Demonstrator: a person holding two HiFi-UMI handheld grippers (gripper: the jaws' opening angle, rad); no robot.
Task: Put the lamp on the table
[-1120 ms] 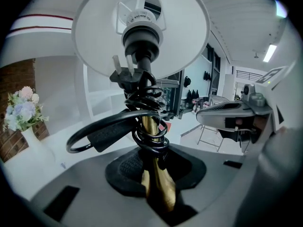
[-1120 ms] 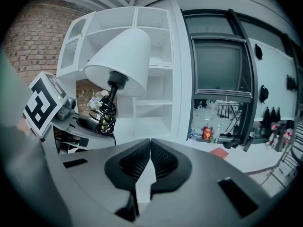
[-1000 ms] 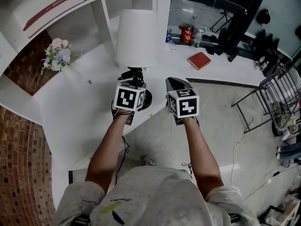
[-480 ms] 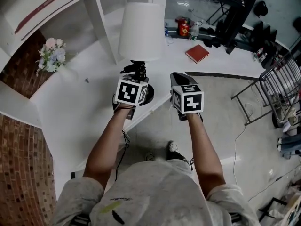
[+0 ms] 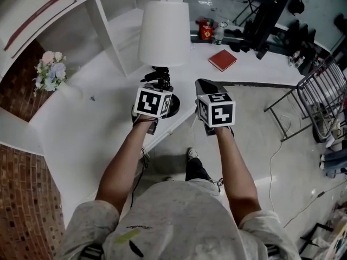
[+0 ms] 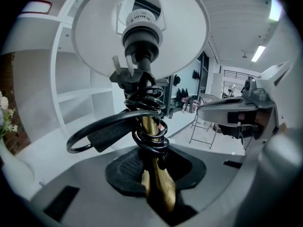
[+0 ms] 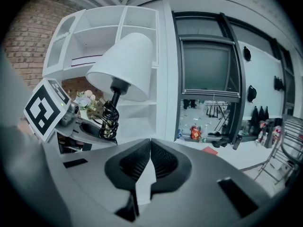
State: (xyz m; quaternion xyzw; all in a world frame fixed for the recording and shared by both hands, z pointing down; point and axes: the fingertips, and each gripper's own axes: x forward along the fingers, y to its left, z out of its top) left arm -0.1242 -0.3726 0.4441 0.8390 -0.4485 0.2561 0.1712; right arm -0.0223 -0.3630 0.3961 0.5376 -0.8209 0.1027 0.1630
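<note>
The lamp has a white shade (image 5: pixel 164 34), a brass stem wound with black cord (image 6: pixel 150 126) and a round black base (image 5: pixel 172 108). It stands upright over the front edge of the white table (image 5: pixel 97 129); whether the base rests on the table I cannot tell. My left gripper (image 5: pixel 153 99) is shut on the brass stem (image 6: pixel 156 183), just above the base. To its right, my right gripper (image 5: pixel 209 93) hangs off the table's edge over the floor. Its jaws (image 7: pixel 150 162) are shut with nothing between them, beside the lamp (image 7: pixel 120 67).
A bunch of flowers (image 5: pixel 50 72) sits at the table's left, and a red book (image 5: pixel 222 60) lies at the far right. White shelves (image 5: pixel 116 26) rise behind the lamp. A metal rack (image 5: pixel 320 102) stands on the floor at right, and a brick wall (image 5: pixel 27 199) at left.
The head view has swung a little, and the person's feet have shifted below. The lamp stays upright in my left gripper at the table's edge. The right gripper keeps beside it.
</note>
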